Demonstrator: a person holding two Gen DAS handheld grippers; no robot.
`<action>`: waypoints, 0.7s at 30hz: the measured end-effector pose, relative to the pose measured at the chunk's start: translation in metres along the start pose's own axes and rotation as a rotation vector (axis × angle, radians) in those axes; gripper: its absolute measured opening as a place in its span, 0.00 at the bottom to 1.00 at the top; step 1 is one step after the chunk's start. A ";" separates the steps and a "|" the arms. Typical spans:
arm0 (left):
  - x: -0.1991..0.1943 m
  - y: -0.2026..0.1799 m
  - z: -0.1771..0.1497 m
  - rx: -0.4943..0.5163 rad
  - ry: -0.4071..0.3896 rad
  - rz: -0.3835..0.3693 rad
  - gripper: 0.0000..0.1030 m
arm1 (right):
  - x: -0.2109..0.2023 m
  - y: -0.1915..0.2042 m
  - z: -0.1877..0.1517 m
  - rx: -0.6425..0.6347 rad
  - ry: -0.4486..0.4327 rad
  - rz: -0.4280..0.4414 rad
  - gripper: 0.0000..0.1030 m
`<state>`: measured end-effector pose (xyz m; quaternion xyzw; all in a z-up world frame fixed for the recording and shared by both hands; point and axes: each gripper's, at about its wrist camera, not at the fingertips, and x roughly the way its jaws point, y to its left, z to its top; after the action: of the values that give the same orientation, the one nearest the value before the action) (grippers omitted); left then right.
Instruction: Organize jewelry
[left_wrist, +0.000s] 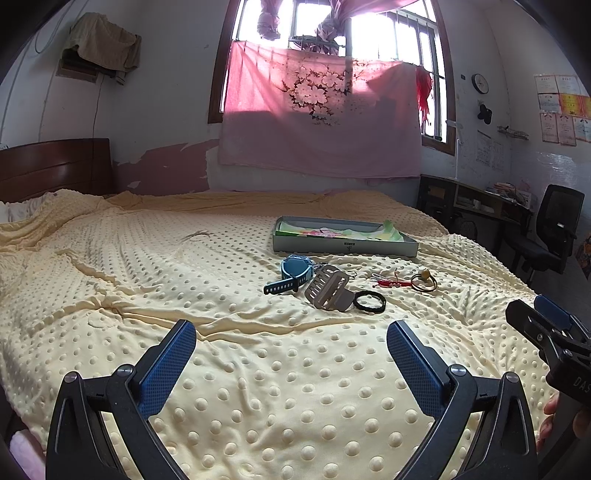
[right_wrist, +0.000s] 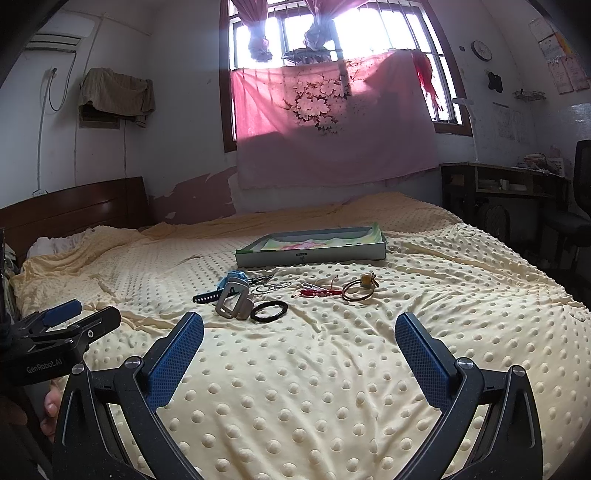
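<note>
The watch (right_wrist: 227, 286) is half hidden behind the grey buckle (right_wrist: 234, 301), and the thin rings (right_wrist: 271, 288) beside it are too small to count. In the left wrist view, the right gripper (left_wrist: 532, 308) is cut by the picture's edge, so its jaws cannot be judged there. The label (right_wrist: 301, 254) on the tray's (right_wrist: 258, 260) front wall is too small to read.
</note>
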<state>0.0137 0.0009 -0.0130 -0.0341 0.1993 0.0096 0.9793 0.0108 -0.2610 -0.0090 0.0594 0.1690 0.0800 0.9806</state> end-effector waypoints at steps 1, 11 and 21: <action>0.000 0.000 -0.001 -0.001 0.001 0.000 1.00 | 0.000 -0.001 0.001 0.003 0.001 0.004 0.99; 0.000 0.002 -0.002 -0.005 0.010 0.001 1.00 | 0.002 -0.003 0.000 0.008 0.010 0.006 0.99; 0.021 0.006 0.009 -0.018 0.054 -0.007 1.00 | 0.020 -0.019 0.010 0.004 0.030 0.016 0.99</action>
<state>0.0360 0.0073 -0.0130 -0.0436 0.2254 0.0072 0.9733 0.0359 -0.2769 -0.0086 0.0615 0.1835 0.0886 0.9771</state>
